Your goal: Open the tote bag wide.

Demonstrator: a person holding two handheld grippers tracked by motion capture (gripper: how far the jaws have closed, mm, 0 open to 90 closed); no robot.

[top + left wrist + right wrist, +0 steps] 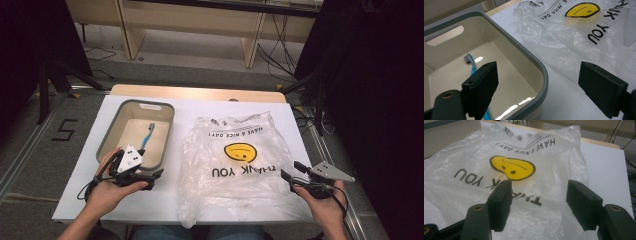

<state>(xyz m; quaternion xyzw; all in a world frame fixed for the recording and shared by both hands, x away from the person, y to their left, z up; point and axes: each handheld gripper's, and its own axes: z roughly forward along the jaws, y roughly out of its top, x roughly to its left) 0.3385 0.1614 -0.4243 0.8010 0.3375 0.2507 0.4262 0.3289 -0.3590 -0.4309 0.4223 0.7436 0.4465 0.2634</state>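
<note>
The toothbrush (147, 134) lies in the bin (112, 129) at ten o'clock on the table (165, 200); the plastic bag (235, 165) lies flat at center. Both the left claw (159, 173) and the right claw (291, 170) stand apart, empty. The thin film may slip or tear if pinched carelessly

bin (113, 134): on the table's (300, 135) left half, nearer the far edge
toothbrush (148, 133): inside the bin
plastic bag (235, 165): right of the bin, reaching the near edge
left gripper (150, 176): at the bin's near rim
right gripper (290, 172): at the bag's right edge
</note>
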